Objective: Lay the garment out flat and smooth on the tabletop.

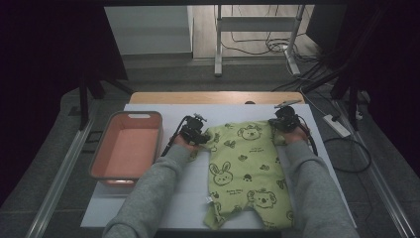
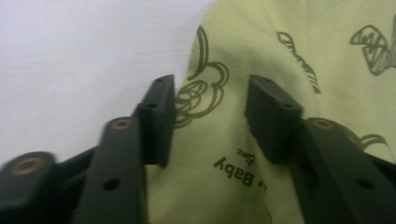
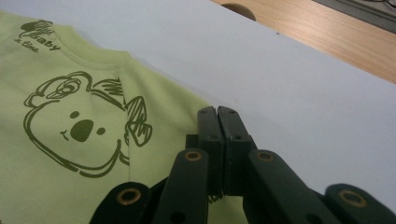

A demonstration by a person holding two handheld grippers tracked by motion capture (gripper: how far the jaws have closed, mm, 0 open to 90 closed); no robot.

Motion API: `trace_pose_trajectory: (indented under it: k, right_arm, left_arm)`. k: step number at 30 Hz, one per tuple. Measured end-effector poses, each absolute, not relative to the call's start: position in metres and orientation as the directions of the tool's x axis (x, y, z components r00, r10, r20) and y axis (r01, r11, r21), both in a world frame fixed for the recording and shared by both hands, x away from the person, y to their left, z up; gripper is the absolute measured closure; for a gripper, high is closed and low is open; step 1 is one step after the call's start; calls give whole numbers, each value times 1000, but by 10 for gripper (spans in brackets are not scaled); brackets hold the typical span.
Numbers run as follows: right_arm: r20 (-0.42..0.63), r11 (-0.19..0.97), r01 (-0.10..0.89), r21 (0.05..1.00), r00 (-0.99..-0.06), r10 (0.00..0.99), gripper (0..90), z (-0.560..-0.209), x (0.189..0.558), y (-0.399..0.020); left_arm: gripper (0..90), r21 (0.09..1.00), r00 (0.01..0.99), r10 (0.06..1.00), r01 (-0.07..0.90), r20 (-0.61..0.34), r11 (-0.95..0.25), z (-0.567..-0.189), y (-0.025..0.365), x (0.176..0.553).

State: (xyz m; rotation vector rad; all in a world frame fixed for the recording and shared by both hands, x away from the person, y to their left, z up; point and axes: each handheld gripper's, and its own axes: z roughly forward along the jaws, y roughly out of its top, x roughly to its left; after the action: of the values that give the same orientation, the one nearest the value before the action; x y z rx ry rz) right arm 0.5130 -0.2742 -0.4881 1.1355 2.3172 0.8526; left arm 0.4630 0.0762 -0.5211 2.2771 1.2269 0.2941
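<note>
A light green baby romper with printed animals lies flat on the white sheet, neck end away from me. My left gripper is at its left shoulder. In the left gripper view the left gripper stands open, the romper lying under the gap, and the pads do not press on it. My right gripper is at the right shoulder. In the right gripper view the right gripper has its jaws pressed together at the edge of the romper, pinching the cloth there.
A pink rectangular bin stands at the left of the sheet, empty. The wooden table edge shows beyond the sheet. Past the table are a metal stand's legs and floor cables; a power strip lies on the right.
</note>
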Motion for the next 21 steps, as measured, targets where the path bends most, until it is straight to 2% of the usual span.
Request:
trace_pose_trajectory:
  k: [1, 3, 10, 13, 21]
  right_arm:
    - [-100, 478, 552, 683, -578, 810, 890, -488, 513, -274]
    - [-100, 478, 551, 684, -578, 810, 890, -488, 512, -274]
    - [-99, 473, 545, 692, -578, 810, 890, -485, 510, -276]
    - [-98, 471, 546, 693, -575, 812, 890, -485, 510, -277]
    - [-97, 461, 540, 704, -570, 816, 890, -485, 513, -275]
  left_arm:
    - [733, 548, 569, 821, 705, -57, -450, -521, 78, 463]
    - [860, 551, 580, 812, 697, -57, -459, -522, 79, 462]
    - [887, 555, 580, 814, 679, -5, -481, -521, 74, 459]
    - [891, 560, 552, 833, 680, 33, -473, -520, 75, 459]
    - [893, 585, 488, 872, 699, 30, -411, -517, 85, 466]
